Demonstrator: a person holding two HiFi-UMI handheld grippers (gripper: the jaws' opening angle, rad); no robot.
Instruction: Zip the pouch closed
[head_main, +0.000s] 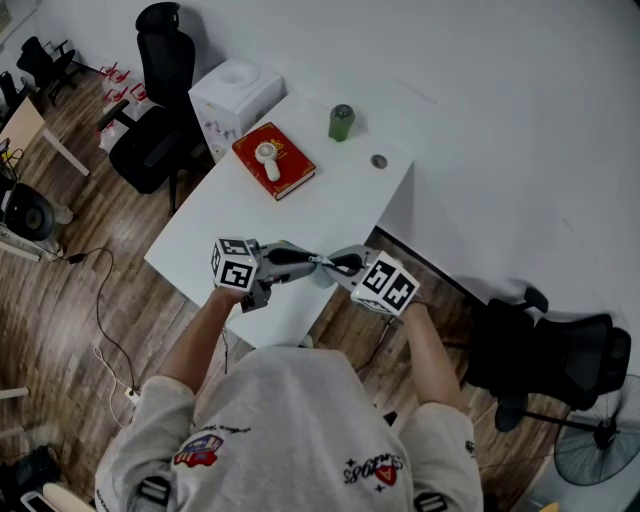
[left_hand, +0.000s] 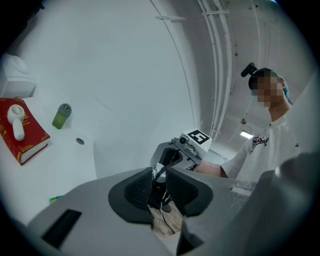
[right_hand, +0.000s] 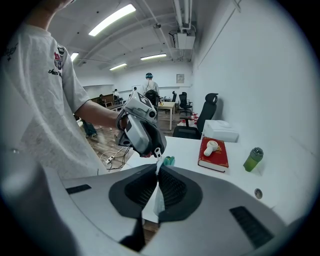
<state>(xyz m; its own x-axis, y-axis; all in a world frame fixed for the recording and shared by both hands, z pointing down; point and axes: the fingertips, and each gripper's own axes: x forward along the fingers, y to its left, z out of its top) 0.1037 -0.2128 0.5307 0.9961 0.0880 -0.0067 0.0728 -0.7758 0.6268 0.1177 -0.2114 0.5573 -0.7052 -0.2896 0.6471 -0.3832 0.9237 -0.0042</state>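
Step in hand: taking hold, before the zip is drawn. The pouch (right_hand: 158, 200) is held in the air between the two tools, above the near edge of the desk (head_main: 330, 200) and touching nothing on it. The right tongs (right_hand: 157, 189) are together, clamped on a thin pale edge of the pouch, which runs up between the pads and out towards the other tool. The left tongs (left_hand: 160, 186) point roughly level at the opposite end and stand narrowed to a slim gap. A small pale tab (left_hand: 158, 171) sits at the mouth of that gap with darker material below it. This appears to be the zip pull, though the view there is dark and crowded and I cannot confirm it, nor how much of the zip is already run. In my judgement the pads are bearing on it. The next move calls for the right tongs to hold the pouch edge firm and taut while the left tongs draw the tab straight along the zip line. A sideways tug risks slipping the tab out.
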